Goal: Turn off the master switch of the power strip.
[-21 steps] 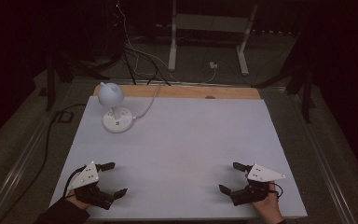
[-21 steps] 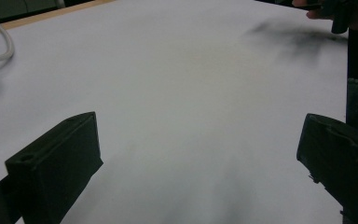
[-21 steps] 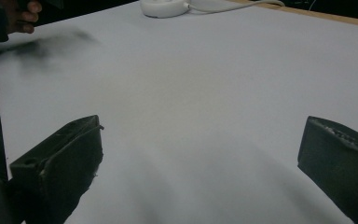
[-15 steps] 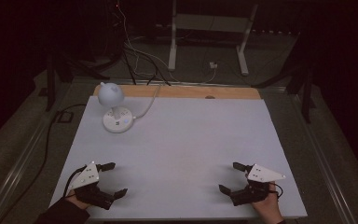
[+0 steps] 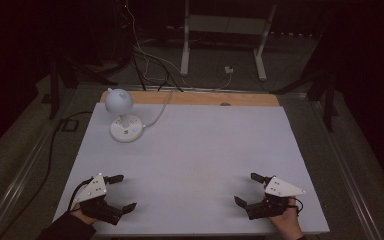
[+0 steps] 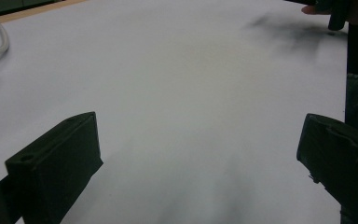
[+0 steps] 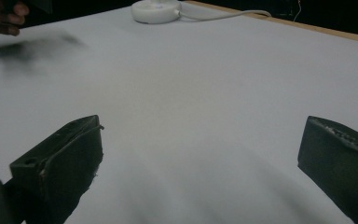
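Observation:
My left gripper [image 5: 122,192] rests near the front left corner of the white table [image 5: 200,145], its jaws wide open with nothing between them. In the left gripper view the left gripper [image 6: 200,154] looks across bare tabletop [image 6: 182,84]. Near the front right corner sits my right gripper [image 5: 247,189], open too and holding nothing. In the right gripper view the right gripper [image 7: 200,154] has bare white surface [image 7: 214,93] between its two black jaws.
A small white desk lamp [image 5: 123,114] with a round base stands at the table's far left, its cord running off the back edge. The lamp base [image 7: 156,10] shows far off in the right gripper view. Dark floor, cables and a stand lie beyond.

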Available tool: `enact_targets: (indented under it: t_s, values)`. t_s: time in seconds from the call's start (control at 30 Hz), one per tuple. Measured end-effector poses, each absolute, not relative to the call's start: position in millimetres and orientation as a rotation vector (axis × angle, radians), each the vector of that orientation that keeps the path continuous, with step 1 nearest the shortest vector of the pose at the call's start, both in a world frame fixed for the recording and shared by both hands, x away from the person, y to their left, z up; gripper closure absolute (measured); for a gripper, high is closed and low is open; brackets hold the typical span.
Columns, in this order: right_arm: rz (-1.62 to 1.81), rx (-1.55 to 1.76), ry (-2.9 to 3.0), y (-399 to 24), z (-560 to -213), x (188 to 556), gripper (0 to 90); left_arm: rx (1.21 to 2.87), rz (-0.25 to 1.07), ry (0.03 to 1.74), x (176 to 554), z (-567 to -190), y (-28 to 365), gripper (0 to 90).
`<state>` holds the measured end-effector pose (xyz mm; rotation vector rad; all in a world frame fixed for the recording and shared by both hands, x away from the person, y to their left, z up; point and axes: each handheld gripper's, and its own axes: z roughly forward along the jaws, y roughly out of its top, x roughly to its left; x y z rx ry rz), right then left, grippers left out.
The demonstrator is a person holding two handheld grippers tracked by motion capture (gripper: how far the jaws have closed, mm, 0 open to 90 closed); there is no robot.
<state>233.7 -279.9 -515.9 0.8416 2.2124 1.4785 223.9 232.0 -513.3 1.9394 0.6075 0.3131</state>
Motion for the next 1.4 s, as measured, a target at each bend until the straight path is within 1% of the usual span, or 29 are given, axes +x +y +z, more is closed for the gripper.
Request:
enact_targets:
  t_s: [0.57,0.8,1.4]
  values:
    - [1.475,0.819,2.213,-277.9,-512.5,231.9,0.0,1.981,0.296,0.591,221.6,-512.6,225.4,0.1]
    - [1.489,0.812,2.207,-276.3,-510.8,230.2,0.0,2.017,0.274,0.553,219.0,-505.9,218.0,0.1]
    - [1.512,0.806,2.18,-275.4,-507.5,229.0,0.0,1.995,0.23,0.531,227.2,-483.4,211.4,0.1]
